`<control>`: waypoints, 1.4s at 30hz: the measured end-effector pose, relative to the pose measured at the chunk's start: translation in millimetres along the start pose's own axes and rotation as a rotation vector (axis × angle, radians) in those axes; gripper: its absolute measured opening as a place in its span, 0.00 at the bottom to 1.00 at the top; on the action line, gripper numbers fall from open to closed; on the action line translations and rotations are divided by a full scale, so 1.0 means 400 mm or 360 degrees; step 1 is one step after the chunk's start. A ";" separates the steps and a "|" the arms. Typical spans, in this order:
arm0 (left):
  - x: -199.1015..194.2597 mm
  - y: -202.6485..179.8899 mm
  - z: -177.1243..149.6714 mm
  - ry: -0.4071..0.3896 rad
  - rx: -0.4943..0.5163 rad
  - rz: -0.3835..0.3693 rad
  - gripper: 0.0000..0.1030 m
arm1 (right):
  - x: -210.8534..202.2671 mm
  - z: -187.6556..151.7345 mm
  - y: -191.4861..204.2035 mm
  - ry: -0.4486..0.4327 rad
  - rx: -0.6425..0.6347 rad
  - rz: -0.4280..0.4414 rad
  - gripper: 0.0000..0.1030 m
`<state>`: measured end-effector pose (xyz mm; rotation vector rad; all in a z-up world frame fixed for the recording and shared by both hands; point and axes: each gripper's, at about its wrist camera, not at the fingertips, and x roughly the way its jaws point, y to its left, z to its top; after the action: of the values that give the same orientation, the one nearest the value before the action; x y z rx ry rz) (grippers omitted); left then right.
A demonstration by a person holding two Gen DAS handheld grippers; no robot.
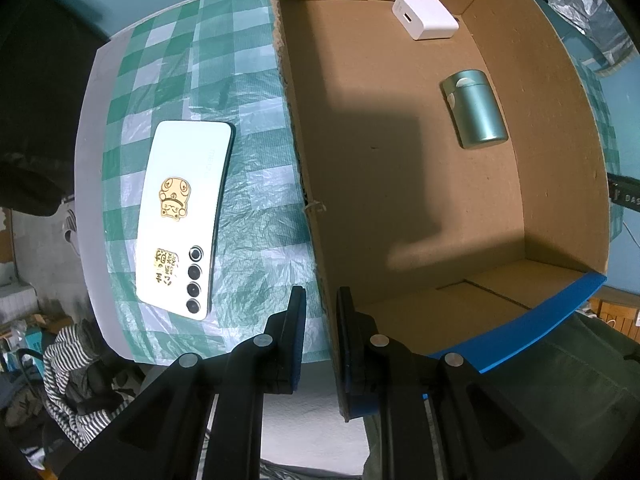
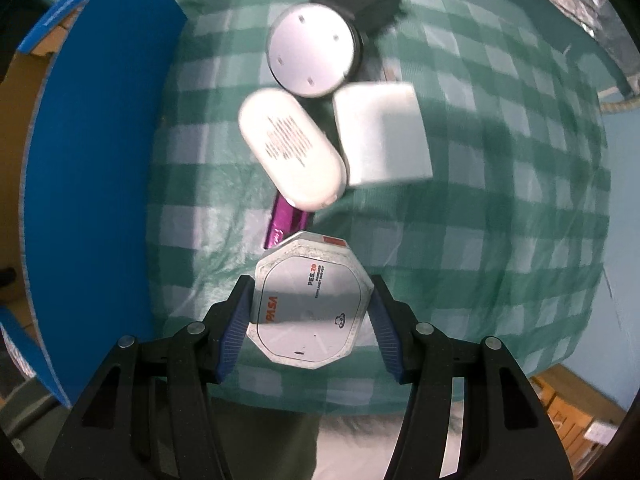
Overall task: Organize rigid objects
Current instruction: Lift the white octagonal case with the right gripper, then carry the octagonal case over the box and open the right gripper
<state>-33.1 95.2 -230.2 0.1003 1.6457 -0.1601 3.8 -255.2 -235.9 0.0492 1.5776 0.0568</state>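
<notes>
The right gripper [image 2: 312, 316] clasps an octagonal tin [image 2: 310, 304] above the green checkered cloth [image 2: 480, 240].

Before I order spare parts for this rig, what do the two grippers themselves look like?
Both look the same build. The left gripper has black plastic arms with long cut-out slots, round silver pivot pins, and two flat fingers faced with blue pads. The right gripper matches it, and its blue pads show fine ribbing. No cables, labels or sleeves show in either view.
</notes>
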 end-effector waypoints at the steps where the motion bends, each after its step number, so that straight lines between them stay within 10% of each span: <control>1: -0.001 0.000 0.002 0.0000 0.0001 0.0002 0.15 | -0.013 0.008 -0.001 -0.0005 -0.0012 0.0000 0.55; 42: 0.000 0.015 0.009 -0.0011 -0.0045 -0.0006 0.15 | -0.259 0.257 0.313 -0.0254 -0.0679 0.0120 0.52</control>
<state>-28.6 100.5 -230.6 0.0749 1.6409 -0.1401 106.8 -136.6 -124.7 -0.2163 1.3762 0.4369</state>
